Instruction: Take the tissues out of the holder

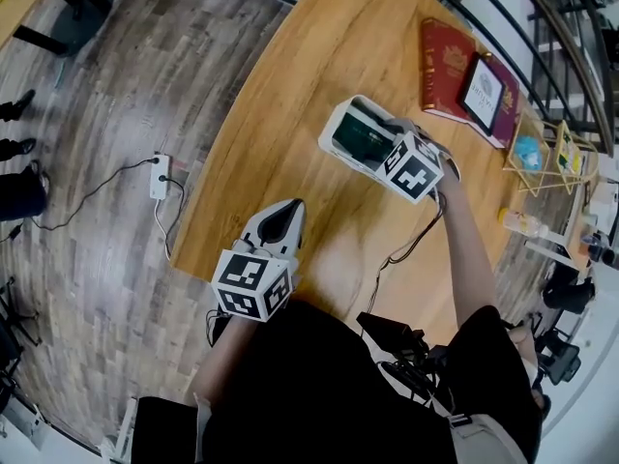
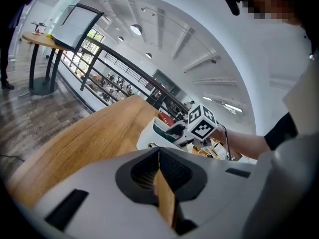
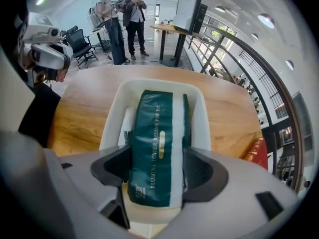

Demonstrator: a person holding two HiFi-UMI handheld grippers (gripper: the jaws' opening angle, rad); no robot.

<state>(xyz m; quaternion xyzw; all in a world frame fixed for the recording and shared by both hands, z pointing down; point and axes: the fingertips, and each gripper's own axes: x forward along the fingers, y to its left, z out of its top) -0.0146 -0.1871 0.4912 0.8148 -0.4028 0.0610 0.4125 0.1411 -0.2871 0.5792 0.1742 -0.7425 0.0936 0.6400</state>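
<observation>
A white holder [image 1: 334,124] [image 3: 159,85] lies on the wooden table [image 1: 319,46]. In it stands a dark green tissue pack [image 1: 363,135] [image 3: 154,143]. My right gripper [image 1: 380,141] [image 3: 155,176] reaches into the holder with its jaws wide around the pack, and both pads touch its sides. A paler pack [image 3: 127,128] shows to the left of the green one. My left gripper [image 1: 285,211] [image 2: 158,151] hangs over the table's near edge, shut, its tips meeting on nothing. From the left gripper view, the holder [image 2: 149,136] lies ahead.
Two red books [image 1: 445,66] lie beyond the holder, with a wire rack [image 1: 542,158] and a bottle [image 1: 522,222] to the right. A power strip [image 1: 160,177] with cables sits on the floor at left. Two people [image 3: 122,19] stand far behind the table.
</observation>
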